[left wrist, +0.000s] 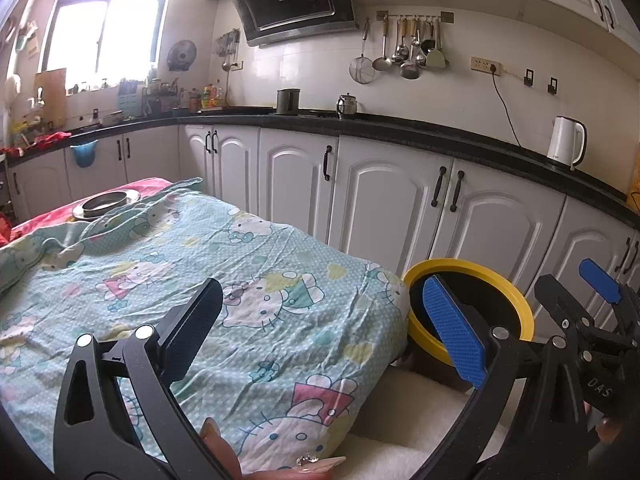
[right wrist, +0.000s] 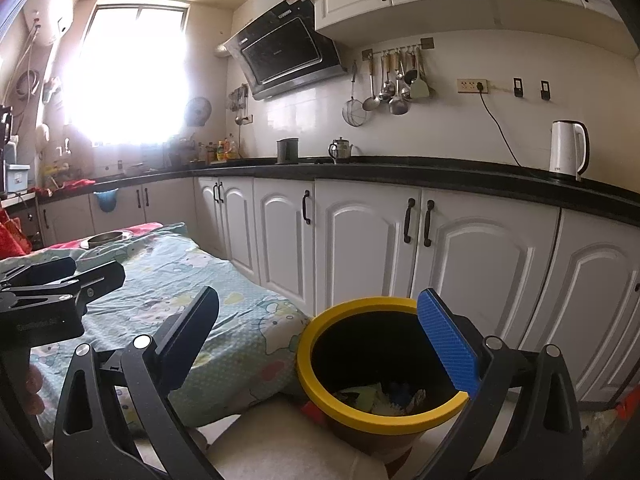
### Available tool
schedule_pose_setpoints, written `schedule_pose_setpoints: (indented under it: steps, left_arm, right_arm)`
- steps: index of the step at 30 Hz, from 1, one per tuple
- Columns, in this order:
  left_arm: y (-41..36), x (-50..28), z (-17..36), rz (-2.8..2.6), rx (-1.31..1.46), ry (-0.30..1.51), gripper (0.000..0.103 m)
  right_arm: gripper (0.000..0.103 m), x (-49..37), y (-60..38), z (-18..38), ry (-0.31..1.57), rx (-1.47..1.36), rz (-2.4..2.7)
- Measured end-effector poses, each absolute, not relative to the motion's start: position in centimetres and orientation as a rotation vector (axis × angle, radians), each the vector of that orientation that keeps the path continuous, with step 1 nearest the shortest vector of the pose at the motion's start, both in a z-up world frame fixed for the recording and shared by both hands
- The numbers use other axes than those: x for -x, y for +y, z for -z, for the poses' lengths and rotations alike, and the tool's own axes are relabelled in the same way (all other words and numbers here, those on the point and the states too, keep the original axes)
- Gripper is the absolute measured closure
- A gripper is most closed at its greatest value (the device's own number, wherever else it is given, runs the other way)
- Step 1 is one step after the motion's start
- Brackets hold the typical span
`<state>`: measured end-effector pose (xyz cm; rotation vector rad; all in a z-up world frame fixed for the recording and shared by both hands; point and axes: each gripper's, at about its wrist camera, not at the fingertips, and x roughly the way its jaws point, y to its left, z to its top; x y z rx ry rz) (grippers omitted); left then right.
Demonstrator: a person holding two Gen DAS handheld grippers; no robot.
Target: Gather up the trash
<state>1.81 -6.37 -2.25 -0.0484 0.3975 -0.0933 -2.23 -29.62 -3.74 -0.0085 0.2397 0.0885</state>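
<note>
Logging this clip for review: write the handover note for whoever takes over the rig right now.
Left gripper: open, empty, above the cartoon-print cloth.
Right gripper: open, empty, near the yellow-rimmed bin.
Bin stands just off the cloth's right end; scraps lie in its bottom.
Done: some trash is binned, and no loose trash shows on the visible cloth.
Left: check the out-of-view areas. A metal dish sits at the far end.

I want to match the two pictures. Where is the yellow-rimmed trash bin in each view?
Left wrist view: the yellow-rimmed trash bin is lower right, beside the table's corner, partly behind a blue finger pad.
Right wrist view: the bin is bottom centre, trash visible inside.
Shared landmark: the white kettle on the counter.
</note>
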Motion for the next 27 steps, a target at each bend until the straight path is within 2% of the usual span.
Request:
schedule_pose_setpoints:
  steps: [27]
  left_arm:
    - [-6.37, -1.85, 2.19, 0.09, 0.048, 0.392, 0.011]
  right_arm:
    - [0.006, 2.18, -29.94, 3.98, 0.248, 0.003, -0.085]
